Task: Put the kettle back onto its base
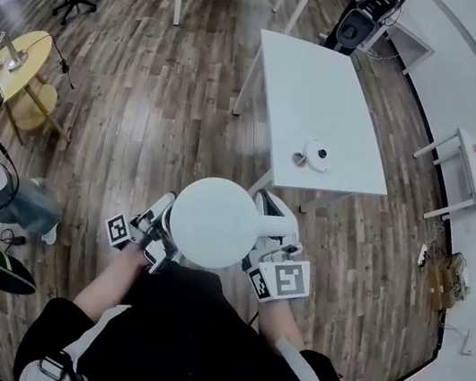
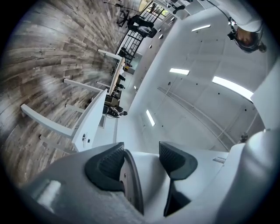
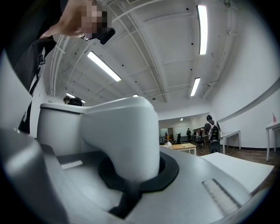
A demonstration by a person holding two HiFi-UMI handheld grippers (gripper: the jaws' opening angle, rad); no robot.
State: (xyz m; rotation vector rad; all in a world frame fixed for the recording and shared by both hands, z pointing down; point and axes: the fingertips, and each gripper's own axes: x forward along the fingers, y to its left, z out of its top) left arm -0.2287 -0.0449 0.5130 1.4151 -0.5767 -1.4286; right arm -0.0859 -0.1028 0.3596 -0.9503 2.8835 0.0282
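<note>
The right hand-held gripper (image 3: 135,175) is closed round the kettle's handle (image 3: 124,131): in its own view the black pads (image 3: 168,170) wrap the foot of the white handle with no gap showing. In the head view this right hand-held gripper (image 1: 274,254) sits at lower centre, just right of the kettle (image 1: 214,223).

The left hand-held gripper (image 2: 142,162) has its jaws partly apart. Its two black pads (image 2: 107,166) stand with a moderate gap between them, and a white curved surface with a dark rim lies in that gap, close against the left-hand pad. I cannot tell whether the pads press on it. In the head view the left hand-held gripper (image 1: 153,232) is tucked against the kettle's left side.

The kettle is upright, held over the wooden floor (image 1: 145,96) in front of the person. Its round lid faces up at the head camera, so its long axis runs toward the lens. The handle sticks out toward the right of the frame.

The base (image 1: 317,153) lies on the white desk (image 1: 312,80), right of centre near the desk's near edge, well apart from the kettle.
</note>
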